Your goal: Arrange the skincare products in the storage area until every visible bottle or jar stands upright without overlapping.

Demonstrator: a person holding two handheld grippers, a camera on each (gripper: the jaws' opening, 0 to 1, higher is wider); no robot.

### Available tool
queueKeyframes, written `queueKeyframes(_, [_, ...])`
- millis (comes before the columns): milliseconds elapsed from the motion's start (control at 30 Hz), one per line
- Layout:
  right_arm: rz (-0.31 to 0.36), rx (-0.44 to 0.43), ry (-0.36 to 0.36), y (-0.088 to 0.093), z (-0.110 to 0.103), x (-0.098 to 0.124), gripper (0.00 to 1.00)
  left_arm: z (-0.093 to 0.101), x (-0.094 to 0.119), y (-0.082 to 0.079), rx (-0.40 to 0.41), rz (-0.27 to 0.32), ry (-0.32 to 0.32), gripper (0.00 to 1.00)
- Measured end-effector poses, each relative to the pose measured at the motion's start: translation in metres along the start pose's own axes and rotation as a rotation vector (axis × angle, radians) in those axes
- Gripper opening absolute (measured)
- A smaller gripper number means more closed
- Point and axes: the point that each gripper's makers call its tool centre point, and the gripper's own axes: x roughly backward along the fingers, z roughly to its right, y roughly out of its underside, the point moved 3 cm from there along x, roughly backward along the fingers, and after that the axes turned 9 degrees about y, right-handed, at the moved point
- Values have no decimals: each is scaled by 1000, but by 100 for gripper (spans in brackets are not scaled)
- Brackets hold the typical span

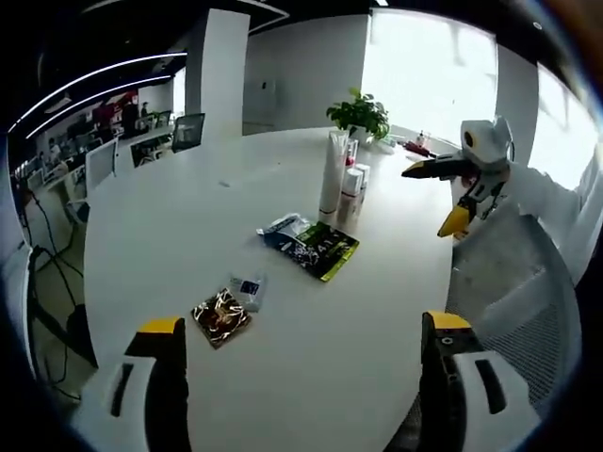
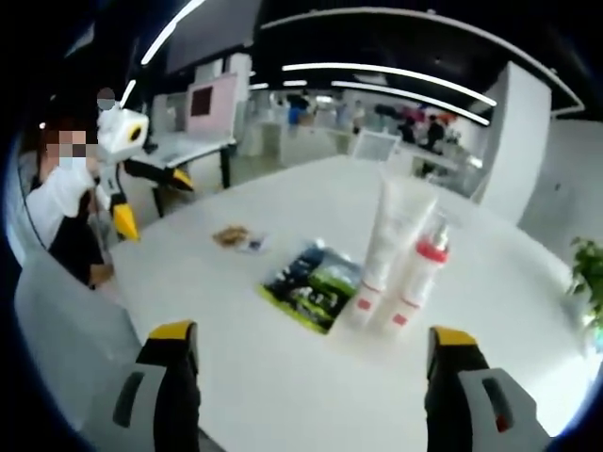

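Note:
A tall white tube (image 1: pixel 332 172) and a smaller white bottle with a red collar (image 1: pixel 352 185) stand upright side by side on the white table (image 1: pixel 170 217). The right gripper view shows the same tube (image 2: pixel 397 234) and bottle (image 2: pixel 418 274) just ahead. Dark green sachets (image 1: pixel 311 247) (image 2: pixel 315 281) lie flat in front of them. A gold-brown sachet (image 1: pixel 221 317) (image 2: pixel 231 235) and a small clear one (image 1: pixel 248 287) lie closer to my left gripper (image 1: pixel 303 325), which is open and holds nothing. My right gripper (image 2: pixel 312 334) (image 1: pixel 435 196) hangs open over the table's edge, also holding nothing.
A potted plant (image 1: pixel 360 113) (image 2: pixel 589 273) stands behind the bottles, with small items beside it. A person in white (image 2: pixel 61 202) holds the left gripper (image 2: pixel 154 201) at the table's far side. Office desks and chairs (image 1: pixel 187 130) fill the background.

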Motion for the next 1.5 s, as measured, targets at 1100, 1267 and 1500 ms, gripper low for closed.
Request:
queueKeyframes(1100, [19,203,-246,-45,-79,-70,79,0,9,22,74,36,-14,97])
queueKeyframes(1267, [9,257,-285,-48,-90,-86,71,-1,9,24,86,50,-16,96])
queueKeyframes(1500, [17,295,-319,-51,-100,-99,63,-4,11,29,101,52,-14,96])
